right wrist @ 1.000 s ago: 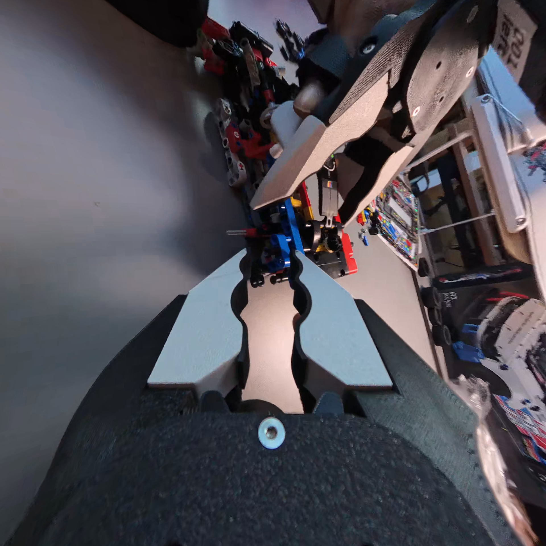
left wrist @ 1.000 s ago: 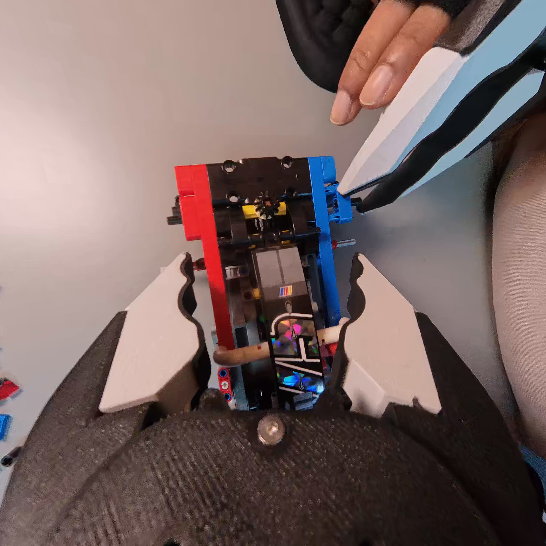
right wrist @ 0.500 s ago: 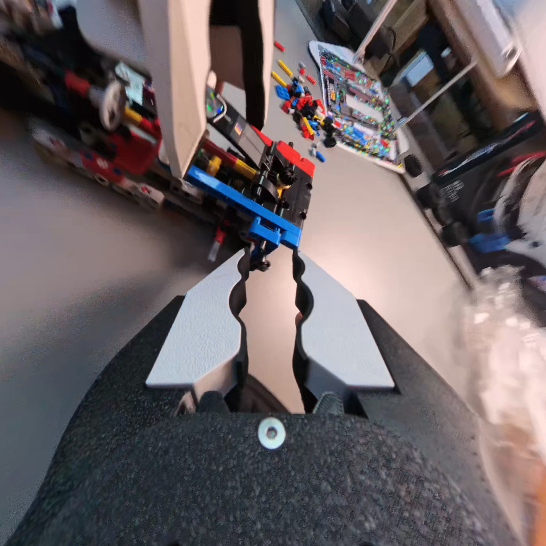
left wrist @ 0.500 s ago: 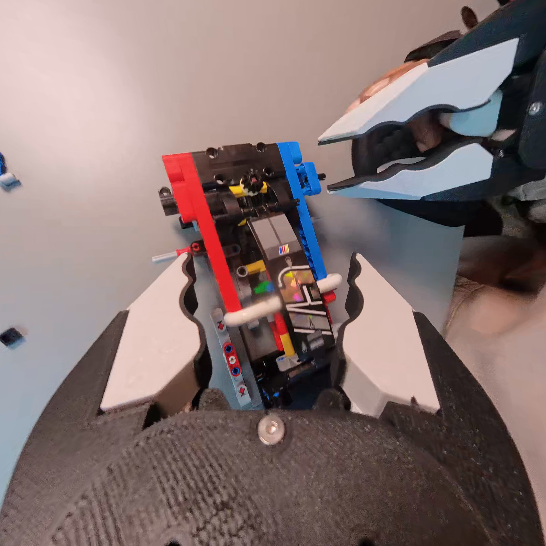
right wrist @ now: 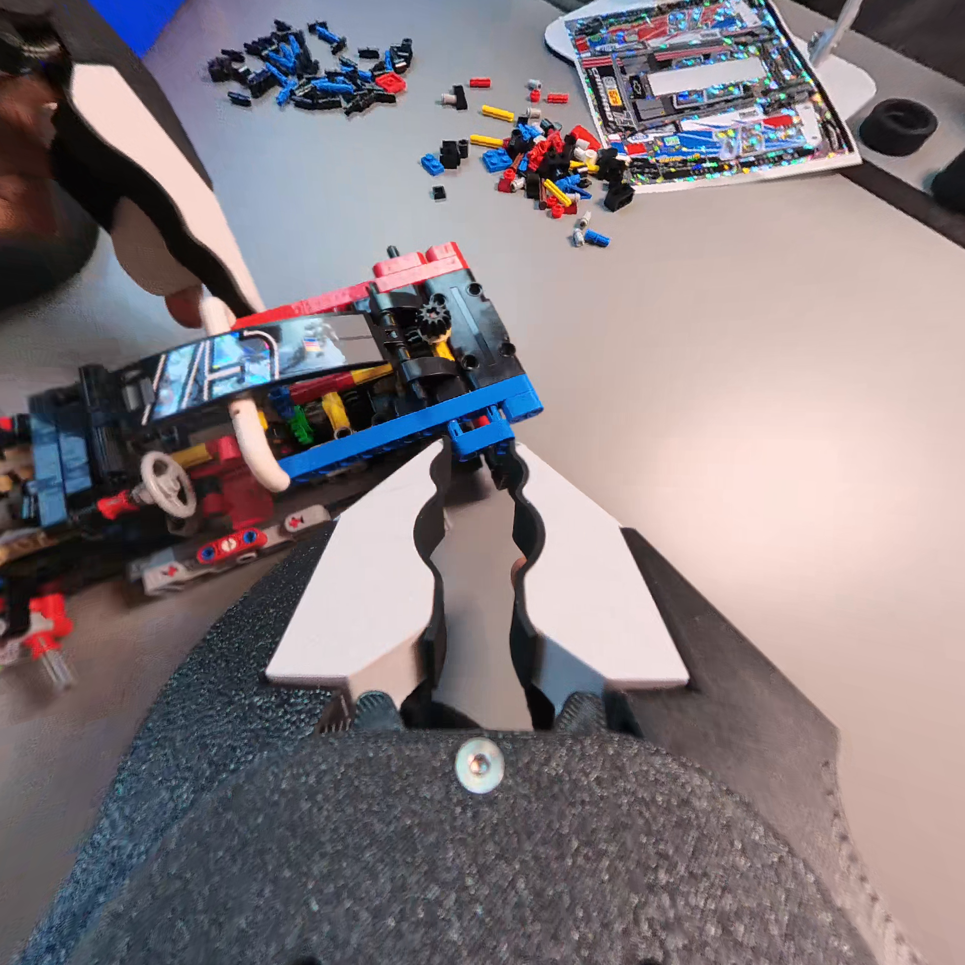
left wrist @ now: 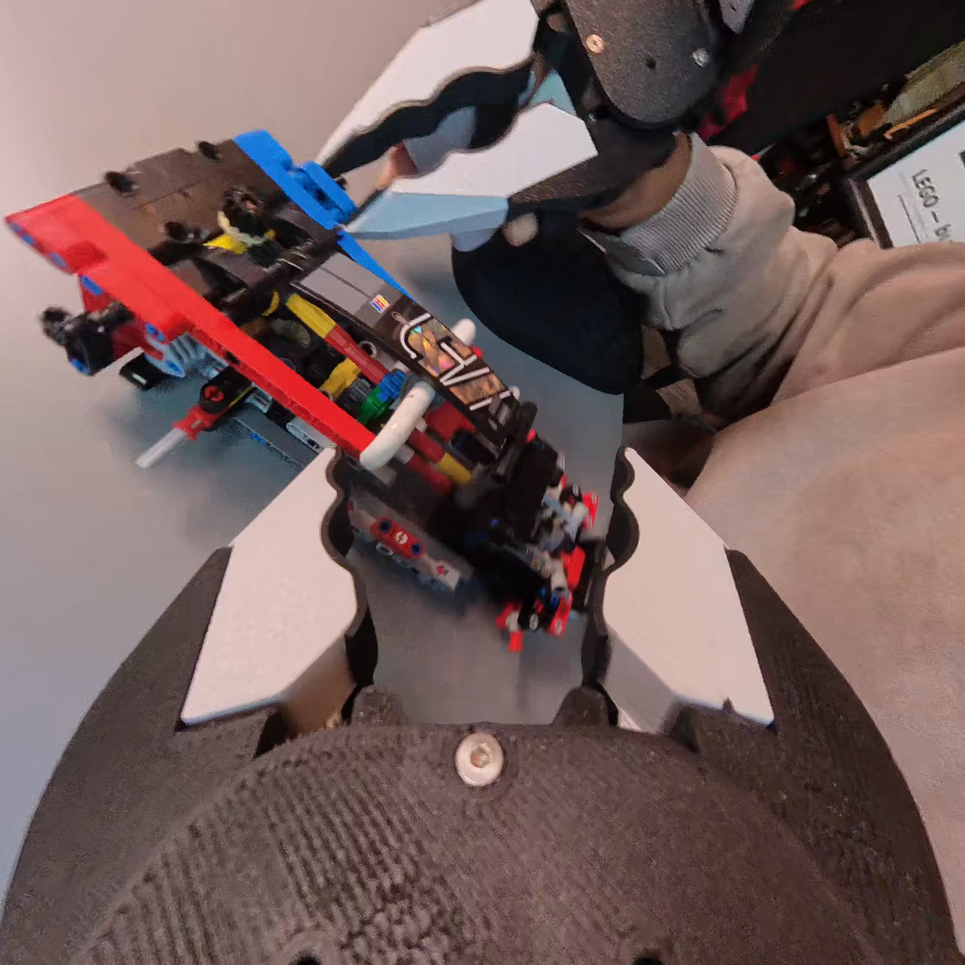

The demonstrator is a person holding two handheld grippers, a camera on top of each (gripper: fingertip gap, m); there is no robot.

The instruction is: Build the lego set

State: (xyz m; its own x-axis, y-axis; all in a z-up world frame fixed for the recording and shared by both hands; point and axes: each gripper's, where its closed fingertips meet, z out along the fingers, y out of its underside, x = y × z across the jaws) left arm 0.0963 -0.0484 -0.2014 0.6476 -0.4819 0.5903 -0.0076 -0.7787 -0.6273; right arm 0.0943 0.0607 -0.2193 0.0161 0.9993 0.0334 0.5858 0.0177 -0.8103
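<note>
The half-built lego car (left wrist: 292, 360) lies slanted on the grey table, with a red beam on one side and a blue beam on the other. My left gripper (left wrist: 478, 459) is open. The car's front end sits loosely between its fingertips. My right gripper (right wrist: 478, 449) is shut on a small blue connector (right wrist: 480, 431) on the car's blue side, at the rear. The left wrist view shows the same pinch on the connector (left wrist: 318, 190). In the right wrist view the car (right wrist: 324, 365) shows its shiny black roof panel and white hoop, with a left gripper finger (right wrist: 156, 172) over it.
Two heaps of loose pieces (right wrist: 548, 151) (right wrist: 313, 68) lie at the far side of the table (right wrist: 731, 418), next to a shiny sticker sheet (right wrist: 705, 89) and a black tyre (right wrist: 898, 125). A person's grey sleeve (left wrist: 705, 250) and beige clothing (left wrist: 835, 522) fill the right.
The car has swung from pointing straight along my left gripper to lying slanted, rear to the left. My left gripper has drawn back toward its front end. My right gripper has stayed on the blue connector.
</note>
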